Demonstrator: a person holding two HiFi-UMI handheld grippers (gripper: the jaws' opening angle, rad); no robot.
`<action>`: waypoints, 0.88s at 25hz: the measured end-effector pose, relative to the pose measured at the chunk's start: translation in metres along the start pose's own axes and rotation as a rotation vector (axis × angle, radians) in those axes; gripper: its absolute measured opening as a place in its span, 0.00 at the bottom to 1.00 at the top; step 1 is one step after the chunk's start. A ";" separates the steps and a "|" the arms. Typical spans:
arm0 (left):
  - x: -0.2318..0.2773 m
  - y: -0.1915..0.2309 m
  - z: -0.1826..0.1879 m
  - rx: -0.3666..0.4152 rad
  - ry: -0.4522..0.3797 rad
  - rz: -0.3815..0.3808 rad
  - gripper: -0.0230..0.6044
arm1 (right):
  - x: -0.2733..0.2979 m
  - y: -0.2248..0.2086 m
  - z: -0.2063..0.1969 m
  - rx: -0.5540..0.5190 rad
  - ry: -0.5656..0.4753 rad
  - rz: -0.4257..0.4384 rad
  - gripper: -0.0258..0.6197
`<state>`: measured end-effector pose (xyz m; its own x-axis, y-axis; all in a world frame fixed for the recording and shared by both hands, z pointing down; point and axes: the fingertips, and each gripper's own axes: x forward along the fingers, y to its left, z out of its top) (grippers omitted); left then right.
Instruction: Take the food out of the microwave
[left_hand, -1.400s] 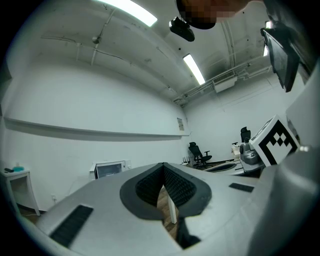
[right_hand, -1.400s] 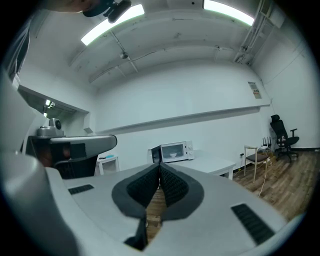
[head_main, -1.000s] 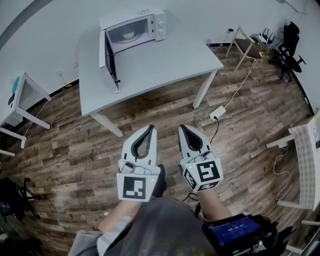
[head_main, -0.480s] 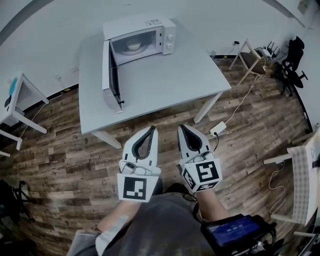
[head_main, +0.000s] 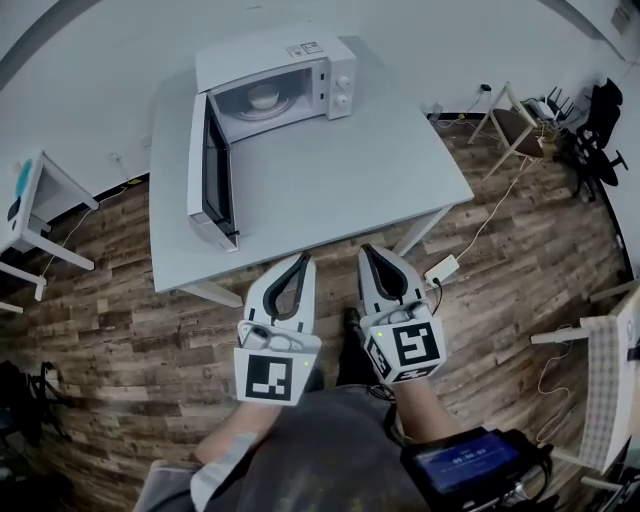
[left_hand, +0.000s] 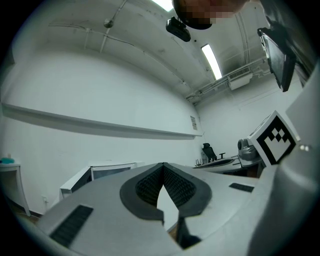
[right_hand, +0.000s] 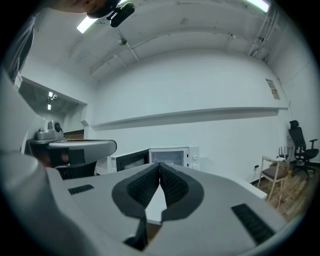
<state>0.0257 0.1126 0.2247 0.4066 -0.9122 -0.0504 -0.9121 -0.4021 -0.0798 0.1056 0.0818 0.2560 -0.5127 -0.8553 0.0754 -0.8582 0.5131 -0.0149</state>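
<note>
- Inside the microwave (head_main: 270, 75), on the turntable, sits a pale bowl of food (head_main: 263, 97), visible through the open front in the head view.
- That microwave stands at the far edge of a white table (head_main: 340, 190). Its door (head_main: 210, 180) is swung wide open on the left of the cavity and juts out toward the person.
- The left gripper (head_main: 298, 262) is well short of the microwave, and from the head view its tip overlaps the table's near edge, roughly below the door's free end. Its jaws meet at the tips and nothing is between them.
- The right gripper (head_main: 368, 255) is held just beside the left one, equally far from the microwave and about in line with its control panel. Its jaws are also pressed tip to tip and empty.
- Both grippers point toward the microwave, with their marker cubes on the side nearest the person.
- In the right gripper view the microwave shows just above the closed jaw tips, with the dark door standing open at its left.
- A small side table (head_main: 40, 195) stands well to the left of the microwave on the wooden floor (head_main: 130, 330).
- A wooden chair (head_main: 510, 115) stands to the right of the microwave, by the wall.
- A white power adapter (head_main: 440, 268) lies on the floor, nearer the right gripper than the microwave.
</note>
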 end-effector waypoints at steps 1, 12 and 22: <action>0.010 0.003 -0.002 0.002 0.005 0.009 0.05 | 0.010 -0.007 0.001 -0.005 -0.003 0.008 0.05; 0.127 0.047 -0.010 0.013 0.052 0.178 0.05 | 0.130 -0.076 0.014 -0.047 0.000 0.179 0.05; 0.185 0.086 -0.005 0.046 0.054 0.327 0.05 | 0.216 -0.096 0.024 -0.059 0.003 0.347 0.05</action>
<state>0.0219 -0.0909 0.2136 0.0878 -0.9957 -0.0283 -0.9901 -0.0841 -0.1128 0.0771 -0.1538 0.2499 -0.7735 -0.6289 0.0785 -0.6296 0.7767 0.0174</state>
